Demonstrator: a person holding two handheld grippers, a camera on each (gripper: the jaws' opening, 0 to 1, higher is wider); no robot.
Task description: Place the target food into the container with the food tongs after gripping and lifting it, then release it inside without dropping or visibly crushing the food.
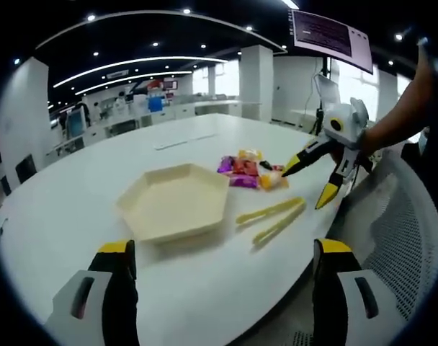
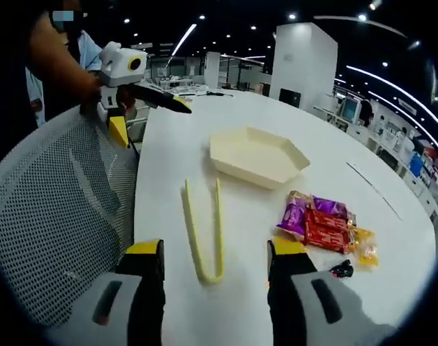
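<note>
Resting flat on the white tabletop (image 2: 204,144) lay the yellow food tongs (image 2: 203,229), arms spread and untouched, just beside the empty cream hexagonal container (image 2: 258,155) and near the small heap of wrapped snack packets (image 2: 323,225), itself apart from the container. Hovering over the near tabletop edge, the left gripper (image 1: 222,261) stood with jaws wide apart and nothing between them. Likewise spread wide and empty was the right gripper (image 2: 215,252), poised just short of the tongs' joined end, beside a white mesh chair back (image 2: 60,209).
</note>
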